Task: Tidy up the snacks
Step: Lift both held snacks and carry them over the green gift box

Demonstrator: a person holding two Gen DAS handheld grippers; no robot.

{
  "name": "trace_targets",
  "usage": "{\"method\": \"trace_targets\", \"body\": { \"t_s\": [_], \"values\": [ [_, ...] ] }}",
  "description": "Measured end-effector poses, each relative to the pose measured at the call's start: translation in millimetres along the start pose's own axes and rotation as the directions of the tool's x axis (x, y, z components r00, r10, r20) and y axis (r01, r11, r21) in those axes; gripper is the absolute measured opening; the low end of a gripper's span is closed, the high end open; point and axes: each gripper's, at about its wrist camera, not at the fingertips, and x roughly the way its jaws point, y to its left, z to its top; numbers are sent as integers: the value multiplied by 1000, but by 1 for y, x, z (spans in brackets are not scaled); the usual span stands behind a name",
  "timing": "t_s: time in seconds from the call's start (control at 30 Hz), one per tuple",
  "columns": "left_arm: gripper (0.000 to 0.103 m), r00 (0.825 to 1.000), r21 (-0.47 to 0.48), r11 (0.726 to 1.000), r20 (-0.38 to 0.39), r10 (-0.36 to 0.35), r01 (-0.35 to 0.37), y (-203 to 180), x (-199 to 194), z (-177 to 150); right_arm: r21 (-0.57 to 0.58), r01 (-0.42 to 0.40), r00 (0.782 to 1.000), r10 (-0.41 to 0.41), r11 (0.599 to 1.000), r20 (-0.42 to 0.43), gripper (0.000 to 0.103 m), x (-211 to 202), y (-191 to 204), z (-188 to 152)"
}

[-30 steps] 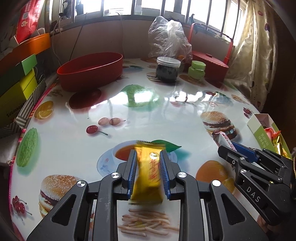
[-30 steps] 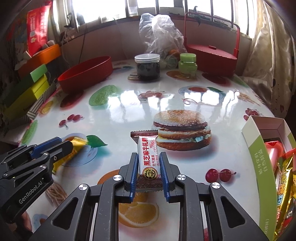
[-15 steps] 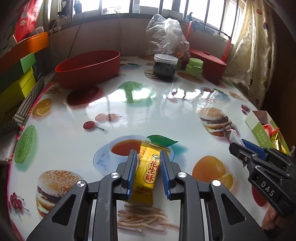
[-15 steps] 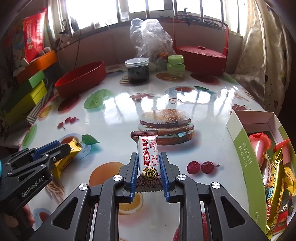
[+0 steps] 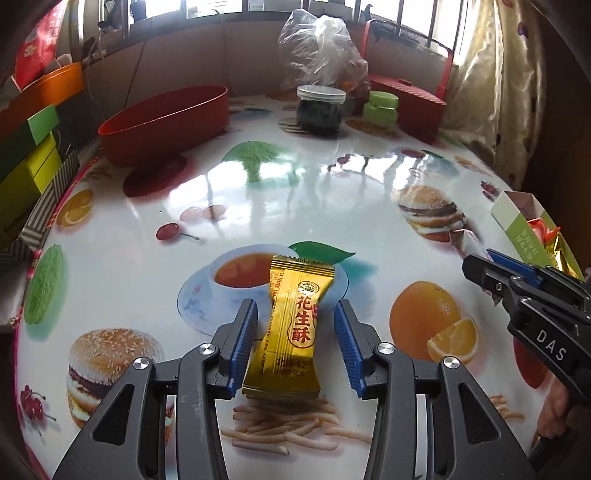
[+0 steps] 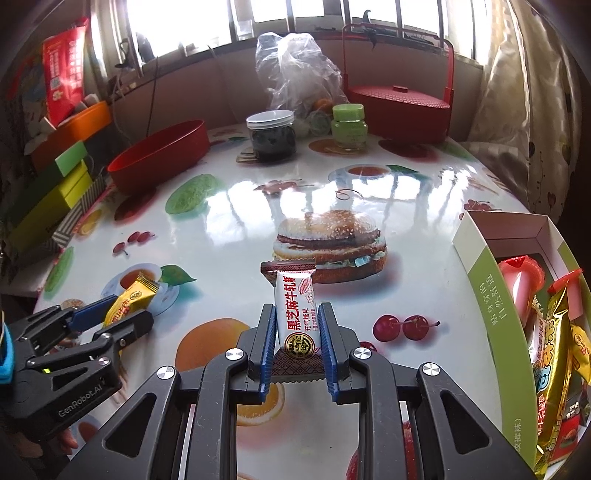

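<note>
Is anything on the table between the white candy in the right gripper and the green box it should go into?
Nothing visible. The white candy sits pinched in the right gripper, and the tablecloth between it and the green box carries only printed cherries. The box's near end is already filled with snacks; its far end looks freer.

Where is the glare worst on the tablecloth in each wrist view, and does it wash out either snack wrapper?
Left wrist view: window glare pools mid tablecloth, beyond the gold snack, whose print stays legible. Right wrist view: overexposed windows, streaks above the printed burger; the white candy stays sharp. Both views bend at the edges.
</note>
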Motion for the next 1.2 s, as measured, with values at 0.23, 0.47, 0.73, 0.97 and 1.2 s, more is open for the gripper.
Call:
{"method": "trace_targets", "body": {
  "t_s": [0.23, 0.47, 0.73, 0.97, 1.2],
  "values": [
    [26, 1000, 10, 1000, 8, 8, -8, -1, -1, -1, 2, 0, 1000, 0, 1000, 0, 22, 0, 0, 0],
    [25, 1000, 2, 1000, 17, -3, 3, -2, -5, 0, 1, 1, 1000, -1, 1000, 4, 22, -3, -1, -1],
    [25, 998, 5, 1000, 50, -25, 25, -9, -20, 3, -8, 4, 1000, -4, 1000, 19, 22, -14, 0, -3],
    [25, 996, 27, 998, 68, -52, 51, -23, -29, 8, -1, 17, 999, -17, 1000, 41, 22, -30, -8, -5],
    [25, 993, 61, 995, 84, -85, 80, -45, -37, 14, 21, 33, 997, -34, 999, 67, 22, -51, -24, -8]
  ]
}}
